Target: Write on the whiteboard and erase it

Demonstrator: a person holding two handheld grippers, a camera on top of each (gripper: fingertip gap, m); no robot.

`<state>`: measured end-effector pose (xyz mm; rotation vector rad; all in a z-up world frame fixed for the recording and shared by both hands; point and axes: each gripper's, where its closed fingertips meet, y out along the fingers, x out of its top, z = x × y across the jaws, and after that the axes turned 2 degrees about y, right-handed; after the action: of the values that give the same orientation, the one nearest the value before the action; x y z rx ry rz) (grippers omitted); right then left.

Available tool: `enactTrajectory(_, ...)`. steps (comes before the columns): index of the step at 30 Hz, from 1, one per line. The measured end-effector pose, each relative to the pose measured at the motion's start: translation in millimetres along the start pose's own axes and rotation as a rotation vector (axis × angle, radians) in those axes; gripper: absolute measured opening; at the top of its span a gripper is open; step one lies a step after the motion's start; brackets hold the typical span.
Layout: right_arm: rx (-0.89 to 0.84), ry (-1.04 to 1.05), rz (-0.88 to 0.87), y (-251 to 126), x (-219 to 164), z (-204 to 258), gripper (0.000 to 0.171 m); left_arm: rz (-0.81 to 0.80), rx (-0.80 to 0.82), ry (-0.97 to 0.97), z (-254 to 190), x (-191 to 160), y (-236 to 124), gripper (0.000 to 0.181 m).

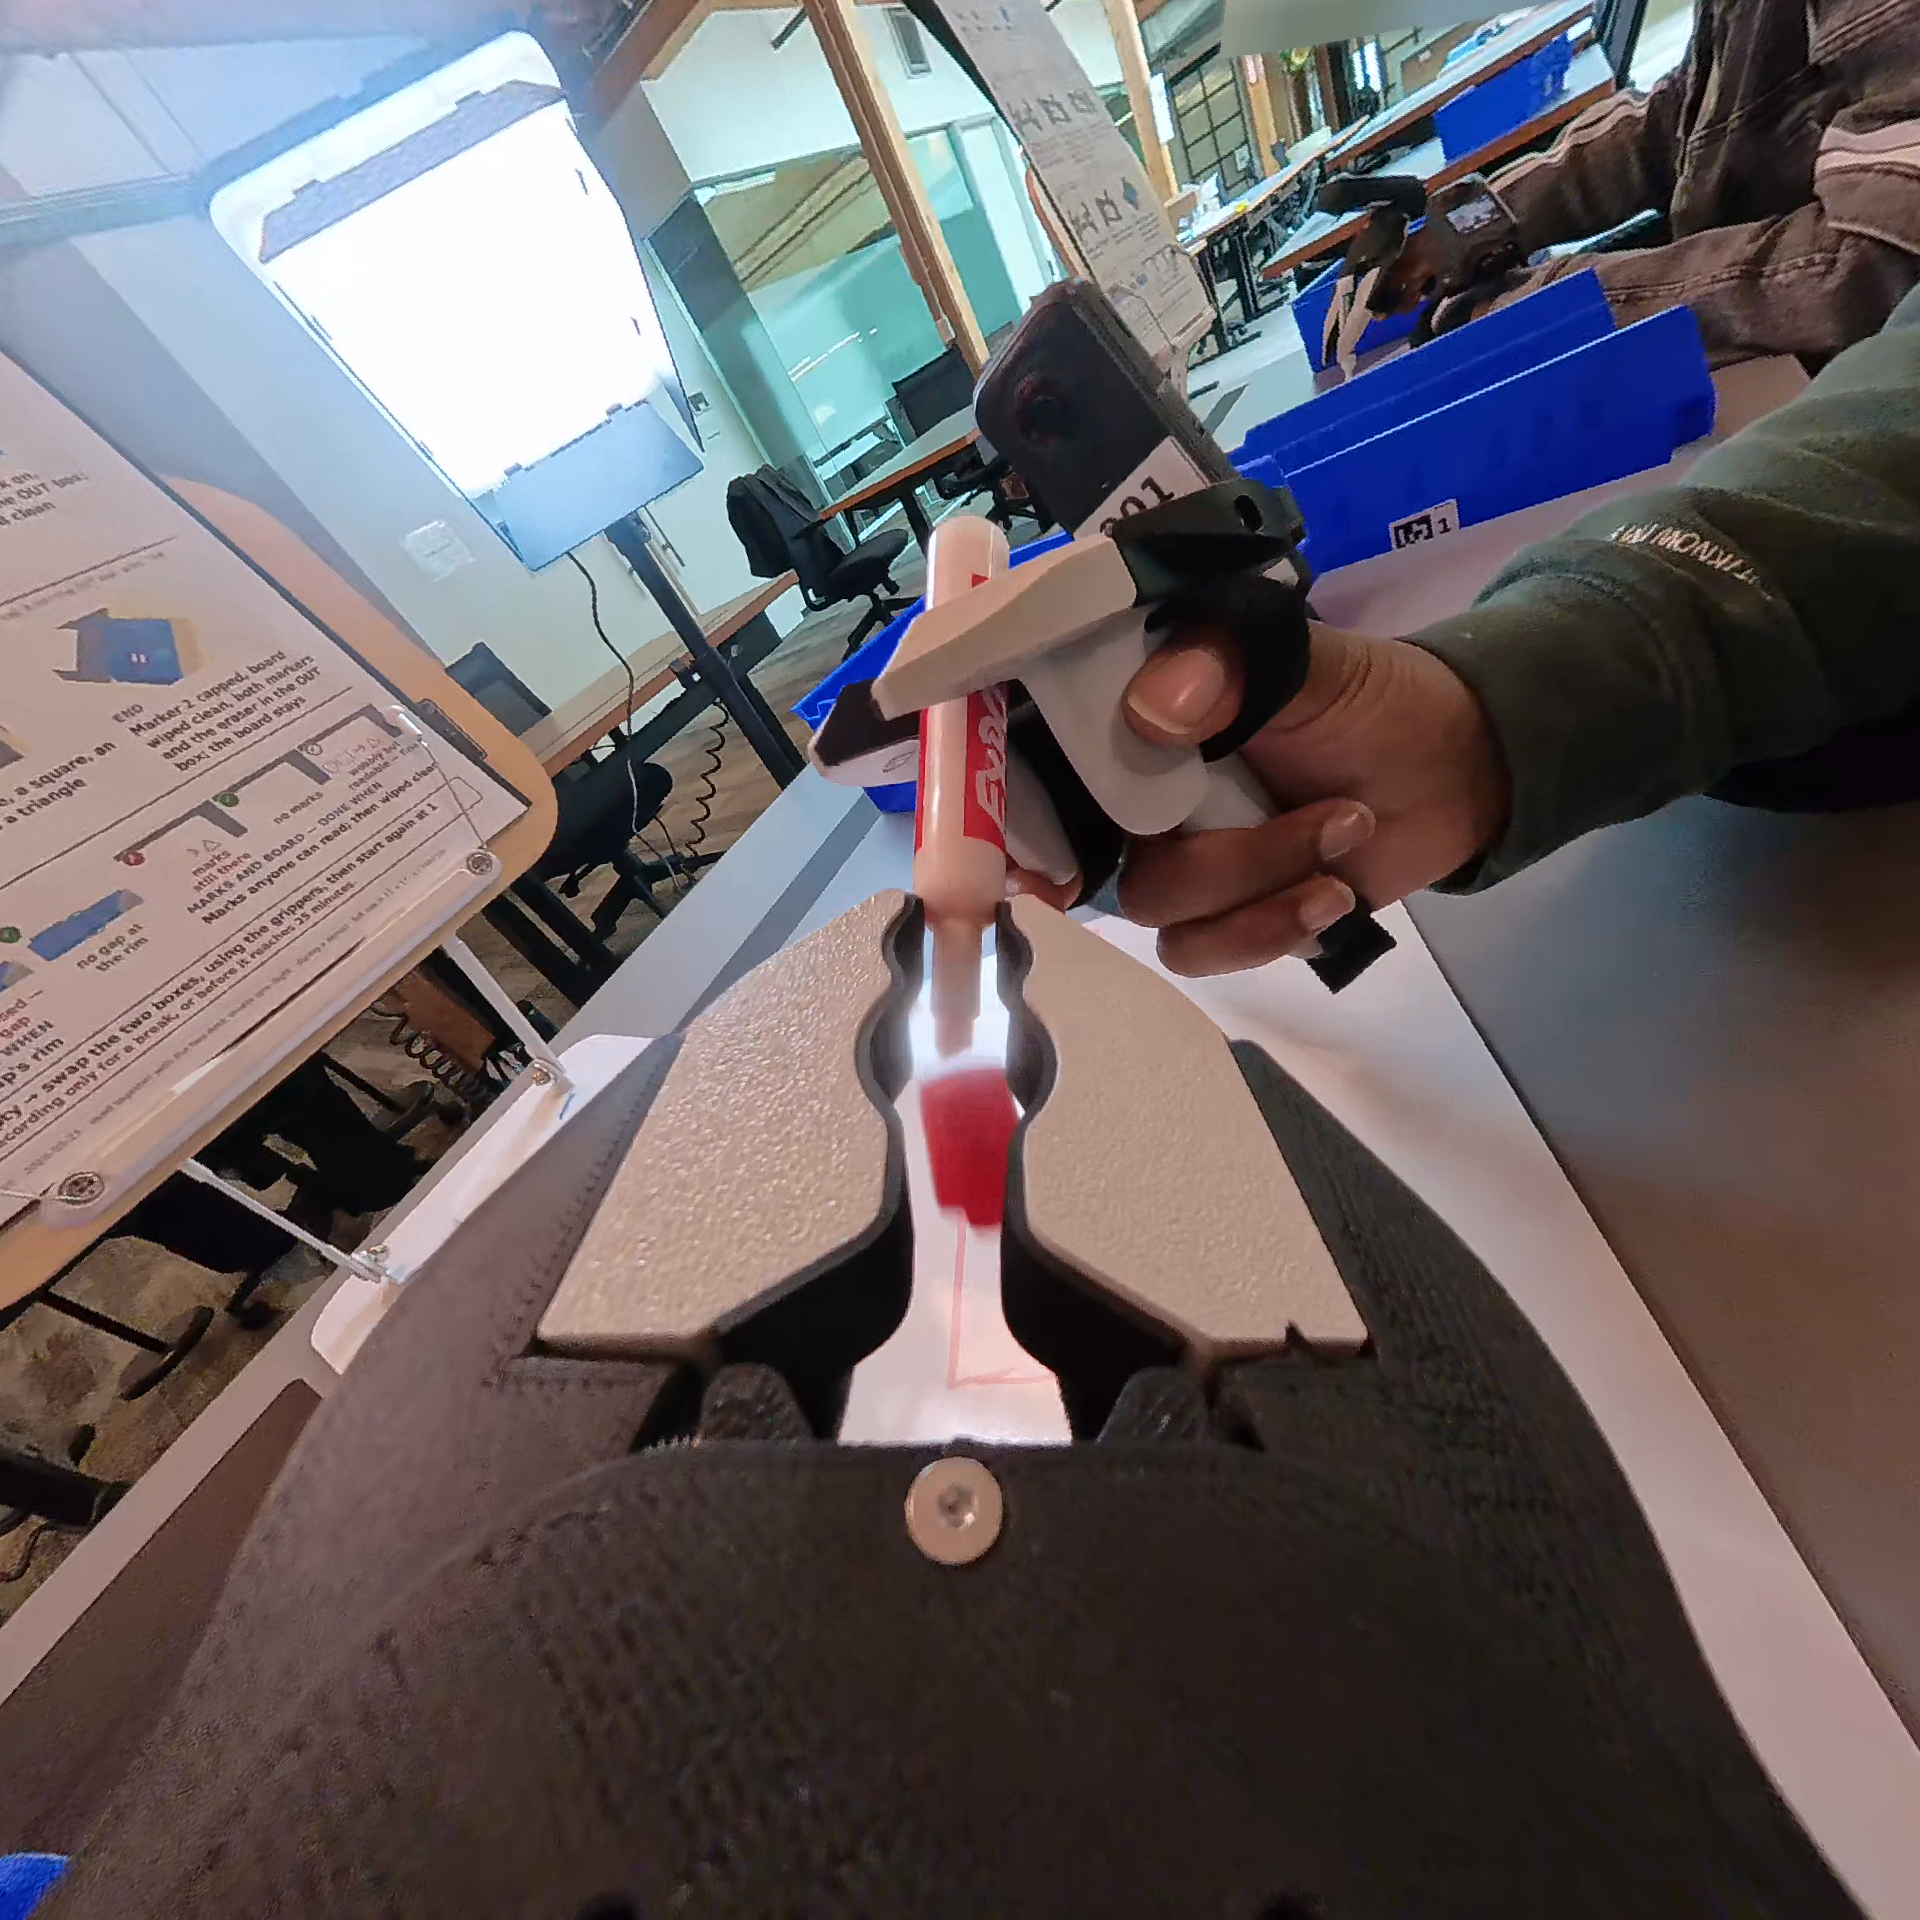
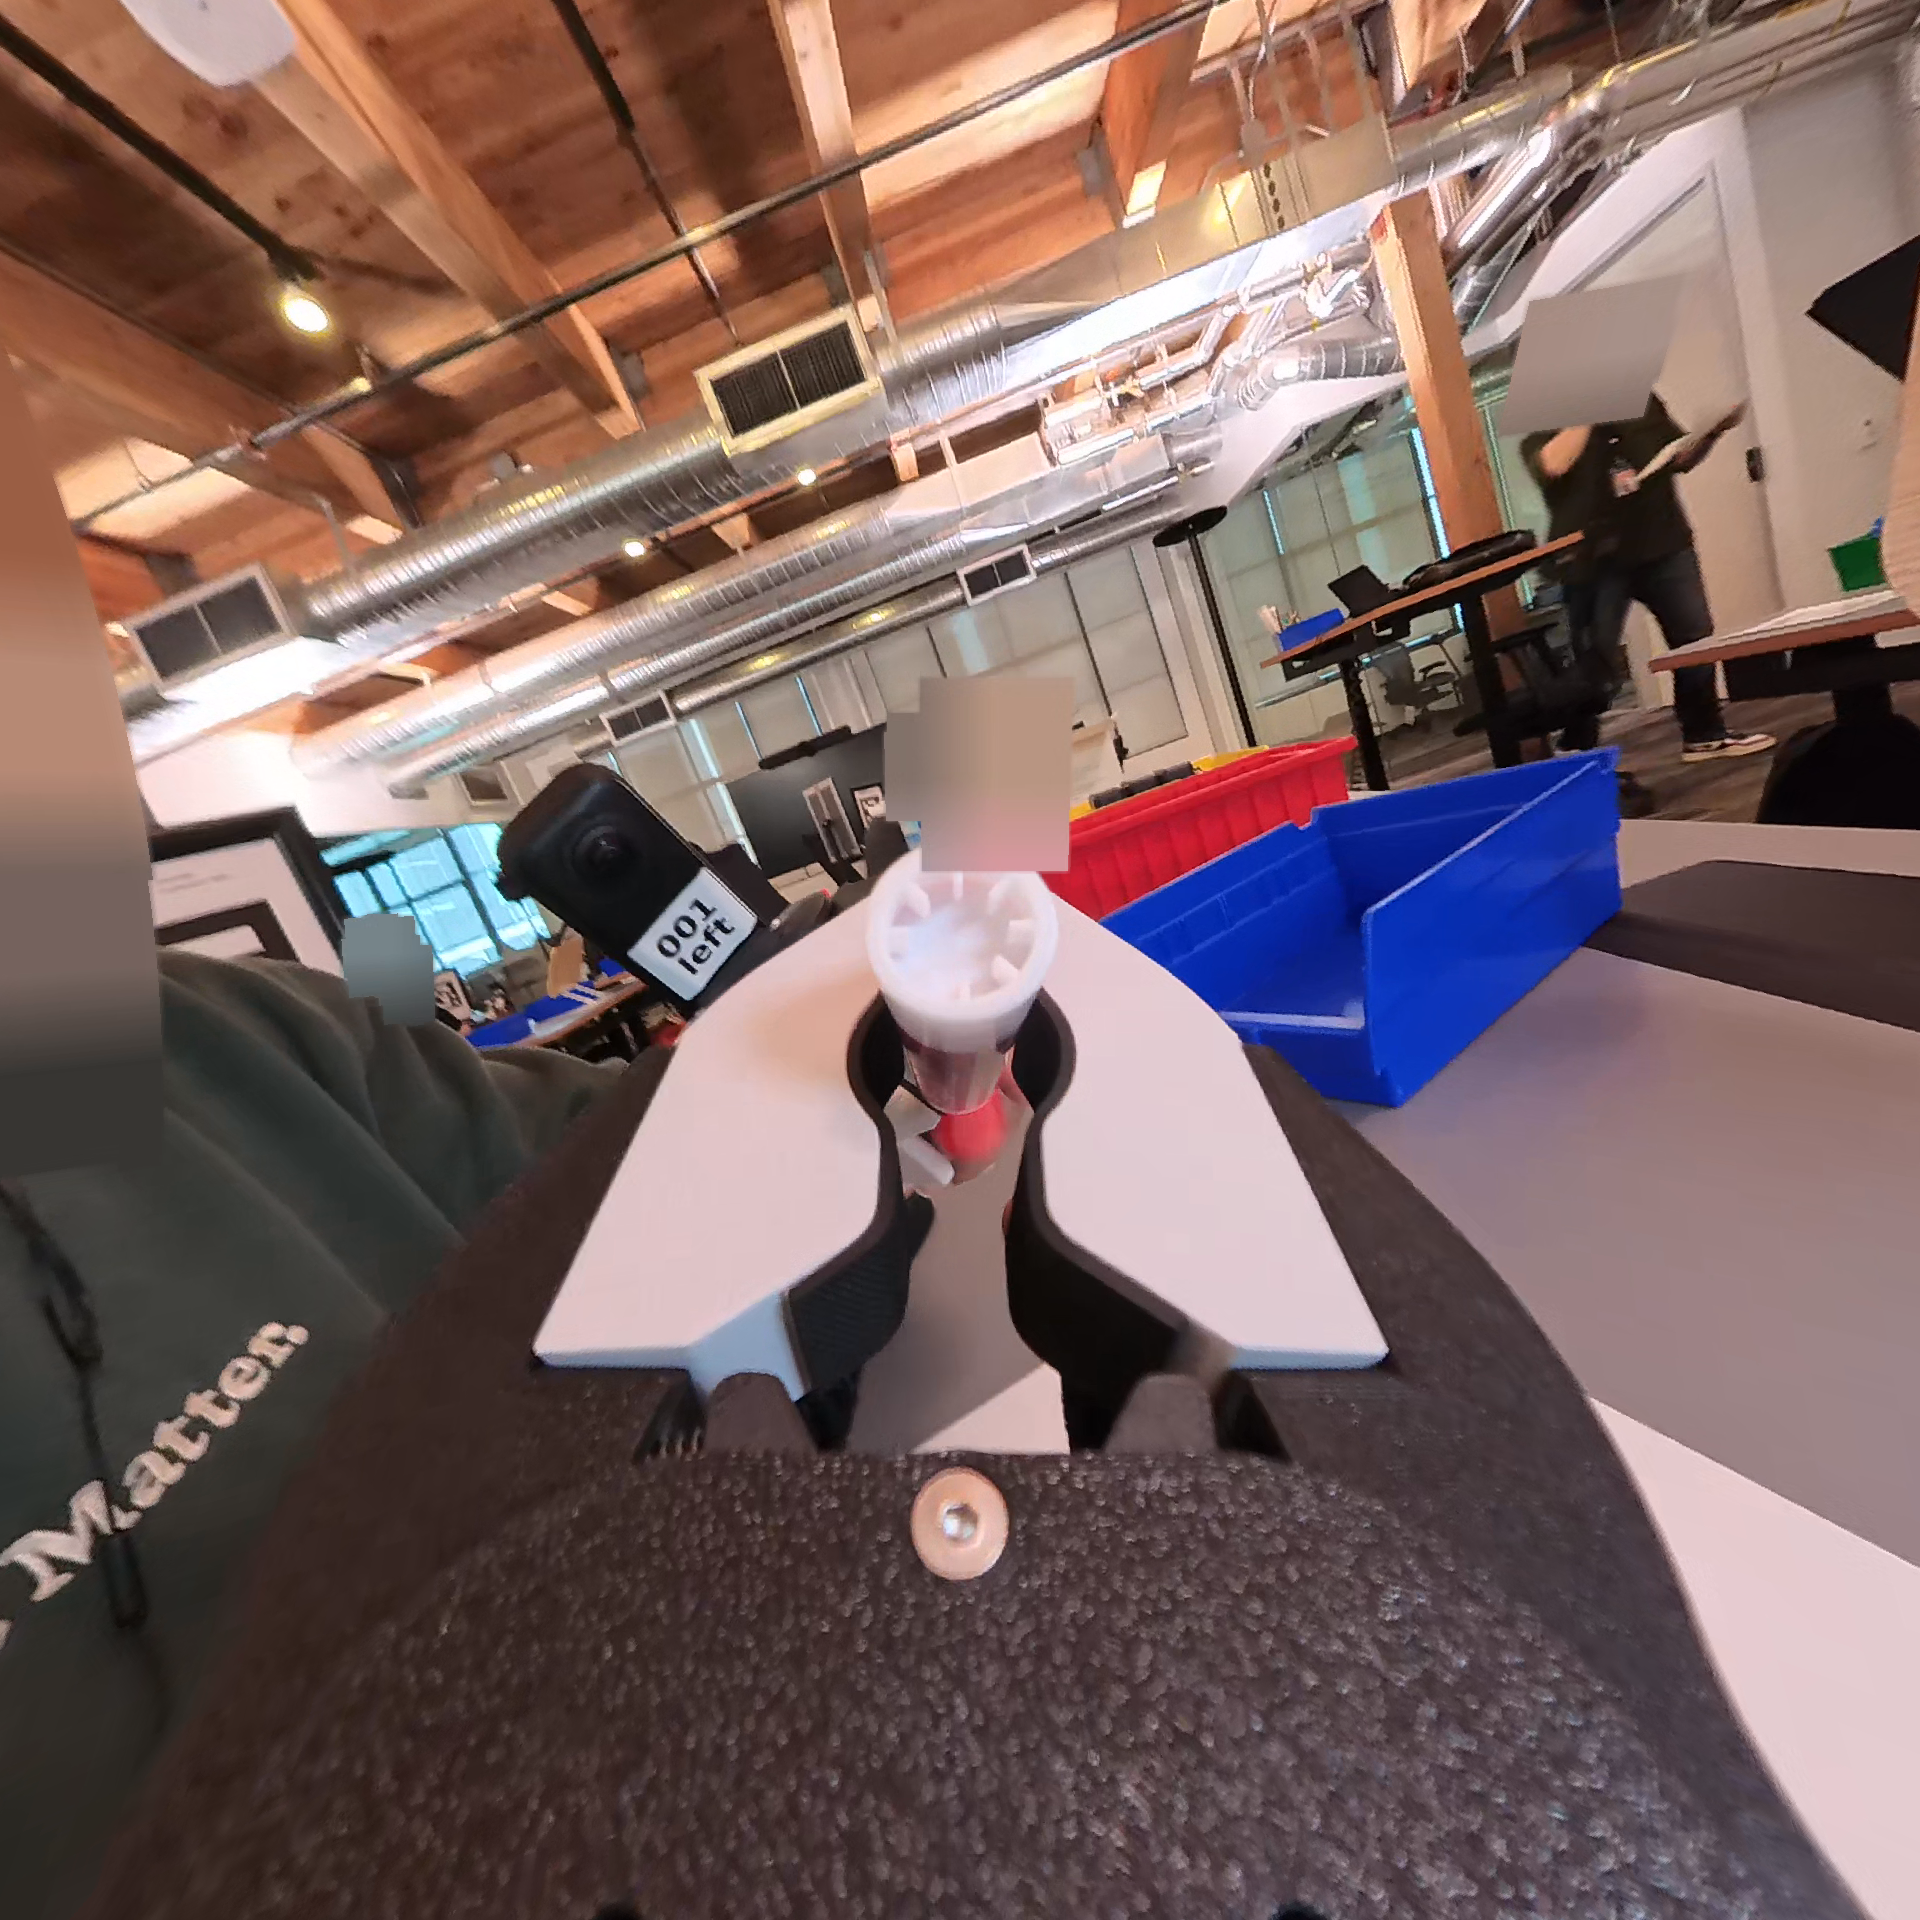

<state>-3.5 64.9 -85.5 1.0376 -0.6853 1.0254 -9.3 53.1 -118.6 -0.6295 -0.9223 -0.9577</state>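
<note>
1. Between the two grippers, a red marker (image 1: 961,758) is standing tilted over the whiteboard (image 1: 1382,1091), its tip near a red line (image 1: 971,1320).
2. Right gripper (image 1: 935,665) fingers are clamping the marker barrel.
3. Left gripper (image 1: 961,1049) fingers are closing narrowly on the red cap (image 1: 968,1153).
4. Far right, a blue bin (image 2: 1455,935) is sitting on the tabletop (image 2: 1662,1195).

We are working at a grey table (image 2: 1621,1226). A white whiteboard (image 1: 1455,1195) is lying flat on it, bearing thin red lines (image 1: 971,1340). Blue bins (image 2: 1455,966) are sitting on the tabletop farther back, and a red bin (image 2: 1205,821) is standing just behind them.
</note>
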Motion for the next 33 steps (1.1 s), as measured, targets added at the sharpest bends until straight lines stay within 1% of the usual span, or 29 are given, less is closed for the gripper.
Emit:
enactTrajectory(4, 0.003, 0.05, -0.022, -1.3, 1.0, -2.7, 0.019, 0.01, -0.007, 0.001, 0.2, -1.4, -0.2, 0.013)
enactTrajectory(6, -0.01, 0.04, -0.01, -2.4, -0.7, -6.2, 0.019, 0.014, -0.023, -0.02, -0.3, -5.5, -0.2, 0.009)
enactTrajectory(10, -0.025, 0.035, 0.012, -2.7, -4.0, -10.8, 0.019, 0.001, -0.042, -0.061, -0.1, -10.3, 1.1, 0.009)
enactTrajectory(11, -0.028, 0.039, 0.012, -3.3, -4.3, -12.0, 0.019, -0.011, -0.047, -0.075, 0.6, -9.8, 0.7, 0.01)
enactTrajectory(15, -0.045, 0.046, -0.04, -9.7, 8.2, -17.1, 0.019, -0.028, -0.118, -0.107, 4.5, -7.2, -6.7, 0.035)
enactTrajectory(16, -0.053, 0.045, -0.056, -12.4, 12.9, -18.9, 0.019, -0.011, -0.149, -0.112, 7.2, -8.7, -10.7, 0.035)
enactTrajectory(17, -0.061, 0.038, -0.064, -15.0, 16.6, -20.3, 0.019, 0.029, -0.184, -0.126, 10.5, -14.2, -15.4, 0.033)
enactTrajectory(19, -0.075, 0.025, -0.077, -19.7, 22.9, -22.8, 0.019, 0.166, -0.305, -0.172, 10.3, -36.4, -28.3, 0.031)
enactTrajectory(22, -0.09, 0.012, -0.079, -24.4, 27.4, -26.5, 0.019, 0.404, -0.426, -0.18, 7.7, -87.5, -53.1, 0.028)
enactTrajectory(26, -0.105, 0.013, -0.055, -26.1, 22.2, -33.3, 0.019, 0.686, -0.519, -0.123, 0.1, -147.3, -83.0, 0.029)
enactTrajectory(29, -0.107, 0.025, -0.041, -26.5, 17.5, -37.0, 0.019, 0.787, -0.582, -0.099, -8.0, -162.9, -97.5, 0.034)
enactTrajectory(31, -0.101, 0.032, -0.037, -26.8, 16.3, -37.9, 0.019, 0.808, -0.612, -0.079, -11.2, -168.3, -104.0, 0.036)
enactTrajectory(33, -0.094, 0.039, -0.033, -27.0, 14.9, -38.5, 0.019, 0.787, -0.62, -0.063, -12.3, -171.9, -102.9, 0.038)
